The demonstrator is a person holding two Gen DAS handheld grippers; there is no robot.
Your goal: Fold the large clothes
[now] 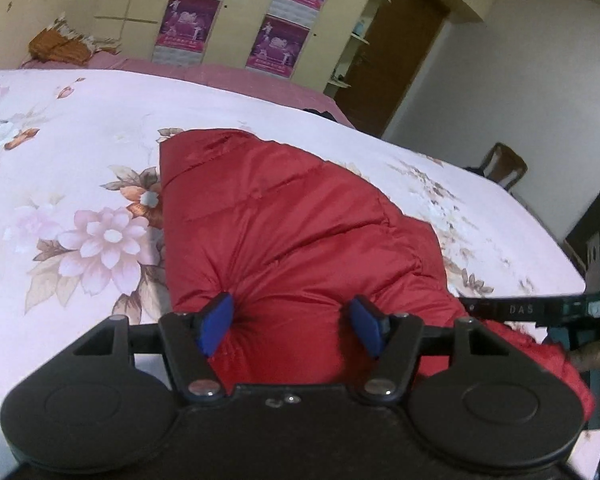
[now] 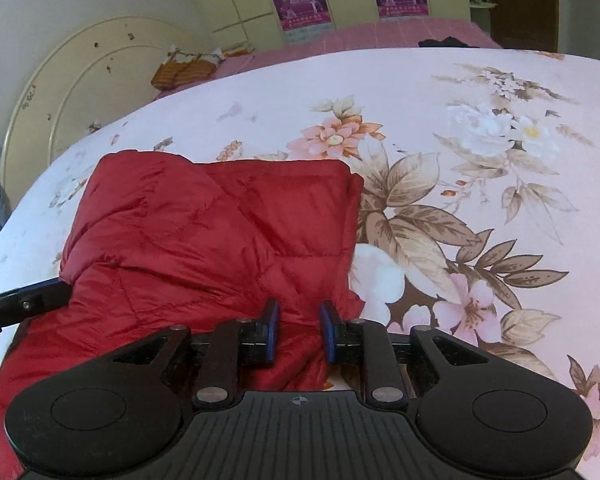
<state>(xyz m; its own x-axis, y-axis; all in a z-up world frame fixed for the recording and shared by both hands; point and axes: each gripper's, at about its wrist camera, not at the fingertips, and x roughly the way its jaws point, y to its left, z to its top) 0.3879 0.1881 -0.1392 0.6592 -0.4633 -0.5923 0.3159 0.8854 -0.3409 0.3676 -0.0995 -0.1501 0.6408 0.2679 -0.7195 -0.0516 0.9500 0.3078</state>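
Left gripper (image 1: 290,326): I see both blue pads pressed into a gathered bunch of the red quilted jacket (image 1: 284,216), clamped. Right gripper (image 2: 299,330): clamped on the jacket's near hem. The jacket's near edge is hidden beneath both grippers. It lies partly folded on the floral bedsheet (image 2: 480,168).

The red jacket's (image 1: 284,216) near hem is hidden behind the left hand-held gripper (image 1: 290,326) at the frame's bottom. In the right wrist view, the jacket runs off the lower left edge. The wardrobe posters (image 1: 278,46) are too blurred to read, and the dark item (image 2: 446,43) at upper right is perhaps clothing.
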